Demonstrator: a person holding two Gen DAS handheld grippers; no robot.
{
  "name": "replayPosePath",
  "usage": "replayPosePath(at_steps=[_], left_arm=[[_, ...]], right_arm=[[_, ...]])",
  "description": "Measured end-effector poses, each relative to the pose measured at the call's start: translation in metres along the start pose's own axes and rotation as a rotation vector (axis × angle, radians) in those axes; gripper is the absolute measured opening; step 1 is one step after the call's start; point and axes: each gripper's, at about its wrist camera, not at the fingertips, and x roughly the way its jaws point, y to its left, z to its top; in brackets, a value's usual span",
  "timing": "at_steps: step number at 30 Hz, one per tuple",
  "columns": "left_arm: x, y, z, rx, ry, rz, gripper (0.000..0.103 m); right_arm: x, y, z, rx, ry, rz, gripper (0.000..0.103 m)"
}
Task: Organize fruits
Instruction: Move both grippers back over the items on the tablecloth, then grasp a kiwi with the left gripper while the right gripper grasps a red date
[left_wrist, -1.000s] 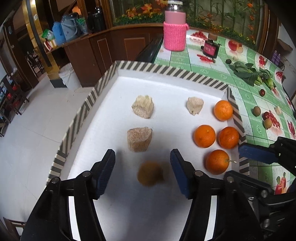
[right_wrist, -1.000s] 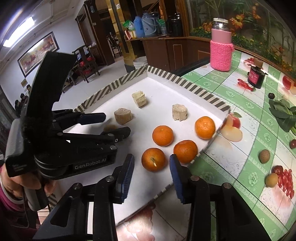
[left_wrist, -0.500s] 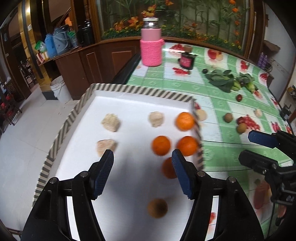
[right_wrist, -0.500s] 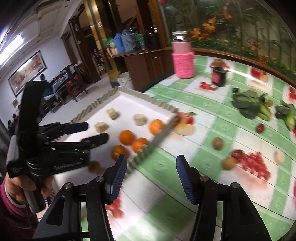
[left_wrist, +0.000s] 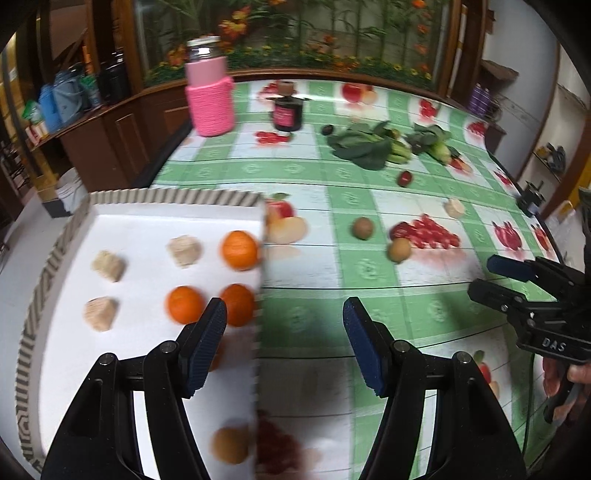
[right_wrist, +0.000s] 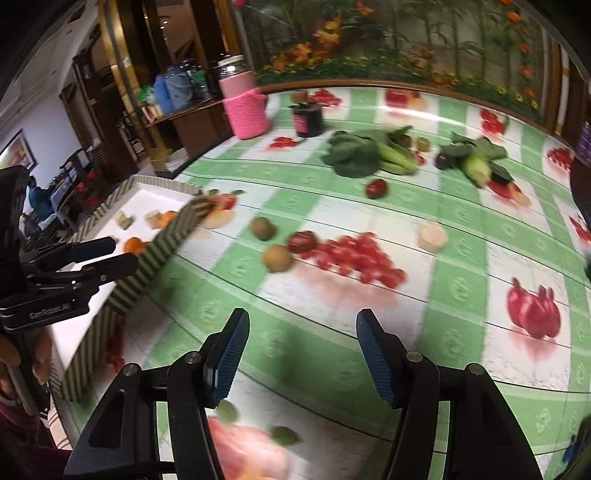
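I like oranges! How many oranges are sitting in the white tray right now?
3 show clearly: one orange by the tray's right edge, and two side by side in front of it, orange and orange. A fourth seems mostly hidden behind the left gripper.

The left tongs (left_wrist: 284, 343) are spread wide with nothing between the blue pads (left_wrist: 205, 339), held above the surface. The right tongs (right_wrist: 301, 356) are also spread wide and empty, held level. A bare hand (right_wrist: 22, 360) grips the left handle, fingers (left_wrist: 576, 376) curled round the right one
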Motion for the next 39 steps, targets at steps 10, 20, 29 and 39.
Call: replayPosePath(at_steps=[10, 20, 29, 39], left_arm=[[0.035, -0.058, 0.018, 0.059, 0.042, -0.078, 0.064], [0.075, -0.086, 0.034, 0.068, 0.083, -0.095, 0.064], [0.086, -0.082, 0.038, 0.073, 0.093, -0.093, 0.021], [0.058, -0.056, 0.031, 0.046, 0.045, -0.037, 0.021]], right_arm=[[0.001, -0.030, 0.000, 0.030, 0.010, -0.023, 0.062], [0.008, -0.048, 0.010, 0.042, 0.008, -0.008, 0.062], [0.022, -0.046, 0.019, 0.026, 0.019, 0.024, 0.062], [0.059, -0.012, 0.041, -0.072, 0.054, 0.054, 0.060]])
